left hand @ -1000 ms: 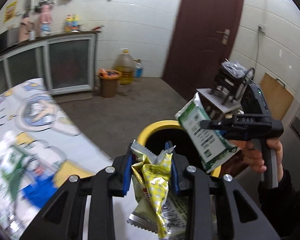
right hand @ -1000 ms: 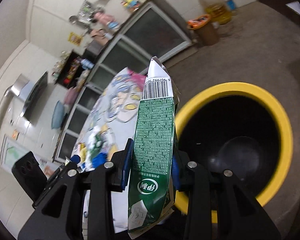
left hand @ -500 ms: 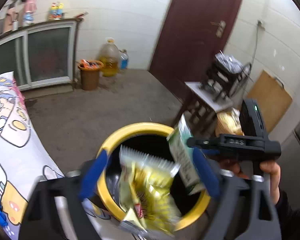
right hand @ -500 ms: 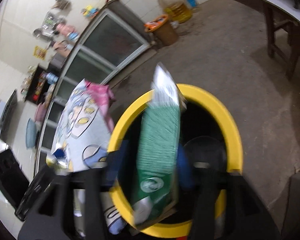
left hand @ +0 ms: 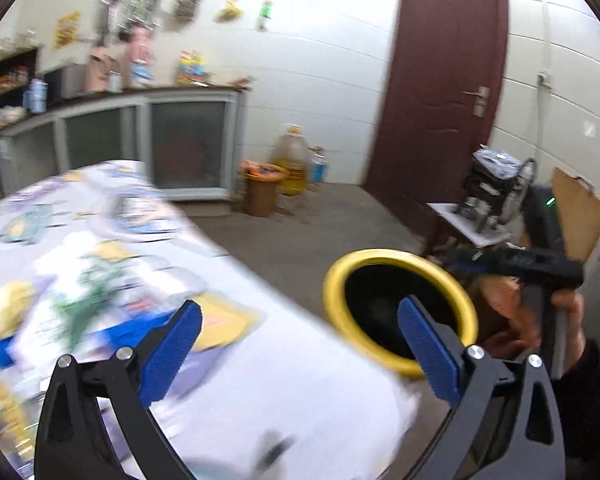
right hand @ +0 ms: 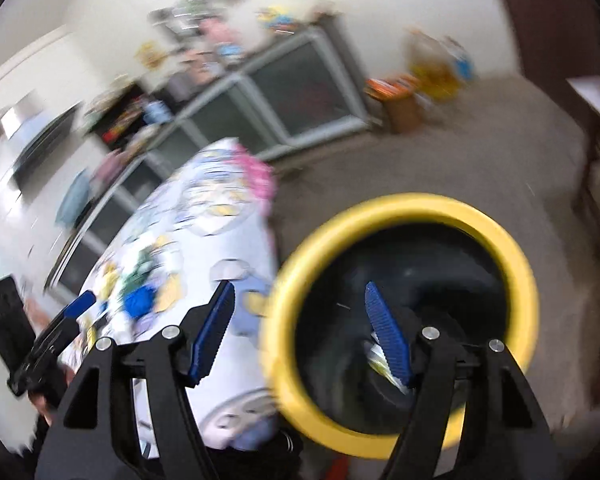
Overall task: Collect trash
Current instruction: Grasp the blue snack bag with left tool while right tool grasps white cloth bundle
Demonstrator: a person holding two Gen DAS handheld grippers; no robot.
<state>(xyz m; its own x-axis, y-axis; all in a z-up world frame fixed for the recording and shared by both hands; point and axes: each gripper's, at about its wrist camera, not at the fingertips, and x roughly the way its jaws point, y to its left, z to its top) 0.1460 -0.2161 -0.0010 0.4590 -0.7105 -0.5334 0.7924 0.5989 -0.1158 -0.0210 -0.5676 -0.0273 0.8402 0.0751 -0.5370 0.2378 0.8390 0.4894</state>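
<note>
The yellow-rimmed black trash bin [left hand: 384, 258] stands on the floor beside the table; it also shows in the right wrist view [right hand: 516, 256]. My left gripper [left hand: 300, 344] is open and empty, above the table's edge next to the bin. My right gripper [right hand: 304, 336] is open and empty, just over the bin's left rim. A pale wrapper [right hand: 380, 362] lies inside the bin by the right finger. Blurred wrappers, green [left hand: 88, 292] and yellow [left hand: 4, 308], lie on the table at the left.
The table has a white cartoon-print cloth [left hand: 260, 380]. A small brown bin [left hand: 260, 192] and oil jugs [left hand: 292, 164] stand by the far wall. A low table with a black device [left hand: 488, 204] stands right of the dark red door [left hand: 440, 80]. Cabinets [left hand: 140, 140] line the back.
Both grippers opened and let go: the yellow wrapper and the green carton dropped into the bin. Both grippers have since pulled back, the left swinging toward the table.
</note>
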